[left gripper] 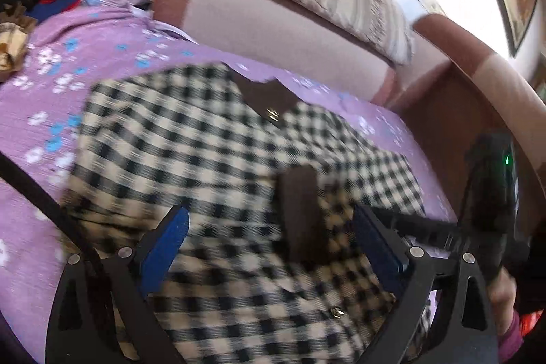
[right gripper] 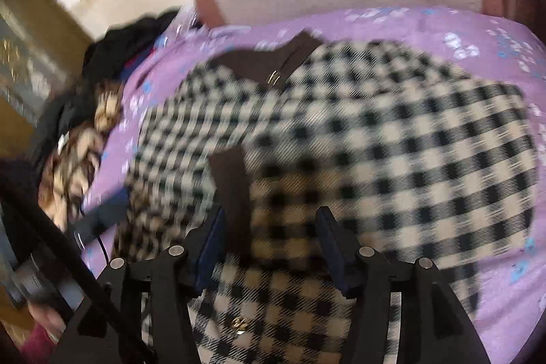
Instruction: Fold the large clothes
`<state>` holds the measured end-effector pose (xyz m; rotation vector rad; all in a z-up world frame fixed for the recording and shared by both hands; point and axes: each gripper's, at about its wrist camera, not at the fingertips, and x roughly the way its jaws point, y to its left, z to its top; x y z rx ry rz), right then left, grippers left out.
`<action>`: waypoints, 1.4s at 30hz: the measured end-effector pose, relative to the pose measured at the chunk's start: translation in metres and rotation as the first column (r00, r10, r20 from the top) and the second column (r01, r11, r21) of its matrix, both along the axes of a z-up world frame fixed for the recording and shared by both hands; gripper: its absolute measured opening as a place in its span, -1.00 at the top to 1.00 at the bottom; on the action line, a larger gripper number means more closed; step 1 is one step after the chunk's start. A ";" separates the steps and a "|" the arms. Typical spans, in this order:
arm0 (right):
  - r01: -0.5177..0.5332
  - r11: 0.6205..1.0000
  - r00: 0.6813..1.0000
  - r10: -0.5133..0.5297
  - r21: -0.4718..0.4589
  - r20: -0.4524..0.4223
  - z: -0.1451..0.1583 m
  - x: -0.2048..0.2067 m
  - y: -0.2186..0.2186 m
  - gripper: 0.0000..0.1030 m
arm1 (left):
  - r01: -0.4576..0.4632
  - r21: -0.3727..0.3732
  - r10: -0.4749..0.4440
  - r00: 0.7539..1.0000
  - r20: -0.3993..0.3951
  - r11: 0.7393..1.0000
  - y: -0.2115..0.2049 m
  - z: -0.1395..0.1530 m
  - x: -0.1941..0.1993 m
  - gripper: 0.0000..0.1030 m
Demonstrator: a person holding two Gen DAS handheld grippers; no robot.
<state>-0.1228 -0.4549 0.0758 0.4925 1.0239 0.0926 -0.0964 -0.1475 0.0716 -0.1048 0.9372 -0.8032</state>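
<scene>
The left gripper (left gripper: 269, 244) has its jaws spread wide above the checkered coat (left gripper: 191, 139), its brown cuff (left gripper: 300, 214) showing between them. The right gripper (right gripper: 269, 241) likewise hangs with jaws apart over the same coat, which lies flat on the purple floral bedsheet (left gripper: 68, 57). A dark clothes pile (right gripper: 102, 63) sits beside it, near the headboard (left gripper: 273, 23).

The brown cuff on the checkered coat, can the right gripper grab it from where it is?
Probably yes. The right gripper is open above the checkered coat, and the brown cuff lies uncovered just ahead of its left finger, with nothing between them. It would need a small shift leftward to straddle it.
</scene>
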 end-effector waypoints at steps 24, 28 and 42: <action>0.300 0.952 0.943 -0.305 0.056 0.135 0.055 -0.052 -0.111 -0.35 | -0.006 0.124 0.011 0.999 -0.039 0.992 -0.078 0.000 0.006 0.84; 0.315 0.946 0.934 -0.323 0.074 0.151 0.059 -0.056 -0.117 -0.42 | -0.115 0.146 0.108 0.993 0.055 0.983 -0.026 0.045 0.023 0.84; 0.184 0.960 0.972 -0.210 -0.211 -0.106 0.005 -0.025 -0.091 -0.47 | -0.259 0.132 0.258 0.966 0.021 0.957 0.052 0.028 0.073 0.83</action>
